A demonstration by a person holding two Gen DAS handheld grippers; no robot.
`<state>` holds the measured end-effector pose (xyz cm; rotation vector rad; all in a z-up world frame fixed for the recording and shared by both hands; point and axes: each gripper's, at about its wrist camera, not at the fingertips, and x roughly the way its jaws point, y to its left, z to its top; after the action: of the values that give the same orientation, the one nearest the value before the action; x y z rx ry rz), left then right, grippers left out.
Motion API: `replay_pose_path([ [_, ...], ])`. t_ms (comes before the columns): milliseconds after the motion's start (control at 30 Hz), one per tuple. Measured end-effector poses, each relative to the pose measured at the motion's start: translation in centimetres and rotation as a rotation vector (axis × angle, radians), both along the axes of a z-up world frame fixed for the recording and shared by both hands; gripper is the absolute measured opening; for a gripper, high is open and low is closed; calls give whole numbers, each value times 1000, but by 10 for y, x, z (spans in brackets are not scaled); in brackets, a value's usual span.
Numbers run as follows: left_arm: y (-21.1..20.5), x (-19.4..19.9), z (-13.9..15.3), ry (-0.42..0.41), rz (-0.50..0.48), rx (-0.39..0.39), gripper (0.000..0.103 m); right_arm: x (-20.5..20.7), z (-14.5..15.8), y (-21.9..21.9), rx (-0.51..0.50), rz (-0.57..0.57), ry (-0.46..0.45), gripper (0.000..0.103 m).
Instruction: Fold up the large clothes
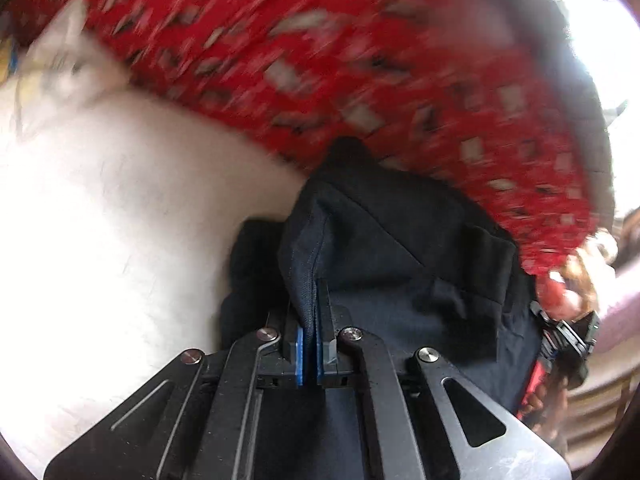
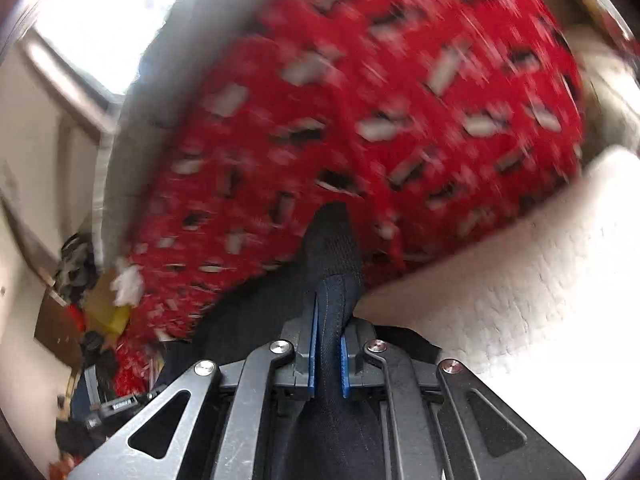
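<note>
Both grippers have a bite on the same dark garment right now. The left gripper is pinched tight on a stitched seam edge, and the right gripper is clamped on a thicker roll of the same navy cloth, its jaws standing a bit wider because of the bulk. The fabric bunches just ahead of each set of fingers and hangs down past them.

What could go wrong, I'd guess: the right grip is on a rolled wad, not a flat edge, so a hard pull could let layers slide out unevenly and leave a crooked fold. The left one holds only a thin seam — a jerk might pop it free.

Beyond both grippers there's a red patterned bedspread, blurry in both views, so I can't say how flat it lies. A white surface sits to the left of the left gripper and to the right of the right one — looks like open room. Down to the right gripper's left is floor clutter, best avoided.
</note>
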<state>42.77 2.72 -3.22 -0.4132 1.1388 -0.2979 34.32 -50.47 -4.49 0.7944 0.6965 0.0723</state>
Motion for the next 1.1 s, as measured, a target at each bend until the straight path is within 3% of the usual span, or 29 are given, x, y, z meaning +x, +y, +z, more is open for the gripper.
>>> replay_pose_path([
  [67,5,9,-26,59,35,13,4,14,-26,3,-4,-10,103,7],
  [133,18,12,-43,109,94,-91,6,26,-54,8,-50,-16,212,7],
  [200,33,11,-44,134,122,-178,8,28,-79,7,-30,-18,311,8],
  [267,47,9,-34,128,134,-194,11,18,-78,1,11,-35,278,13],
  [300,54,6,-27,119,138,-207,12,13,-71,-1,-17,-47,278,26],
  [367,62,-4,-7,66,121,-245,12,3,-53,-2,-90,-88,273,28],
  [433,53,-19,15,3,56,-271,12,-13,-30,-2,-111,-73,176,28],
  [467,44,-26,21,-18,22,-272,17,-21,-20,3,-107,-49,124,28],
  [533,21,-38,23,-25,-41,-215,34,-32,-15,13,-86,0,83,35],
  [567,5,-39,16,-4,-64,-138,40,-34,-22,24,-65,61,96,39],
  [633,-20,-43,-11,76,-115,57,39,-28,-43,42,-107,151,230,38],
  [667,-25,-46,-19,89,-129,120,30,-28,-54,51,-158,170,306,35],
  [700,-22,-50,-20,73,-118,153,21,-36,-51,51,-169,147,284,34],
  [733,-16,-53,-17,65,-100,143,20,-45,-43,46,-145,112,269,34],
  [833,21,-70,-1,79,-32,-57,21,-87,-21,27,-66,12,214,42],
  [900,36,-87,3,98,-6,-204,31,-114,-16,19,-77,-6,226,65],
  [1000,36,-120,-2,126,-6,-382,53,-130,-27,21,-93,0,283,67],
  [1067,30,-133,-11,151,-21,-453,58,-135,-45,26,-28,24,309,66],
  [1100,26,-136,-18,182,-16,-457,58,-137,-53,28,19,29,309,56],
])
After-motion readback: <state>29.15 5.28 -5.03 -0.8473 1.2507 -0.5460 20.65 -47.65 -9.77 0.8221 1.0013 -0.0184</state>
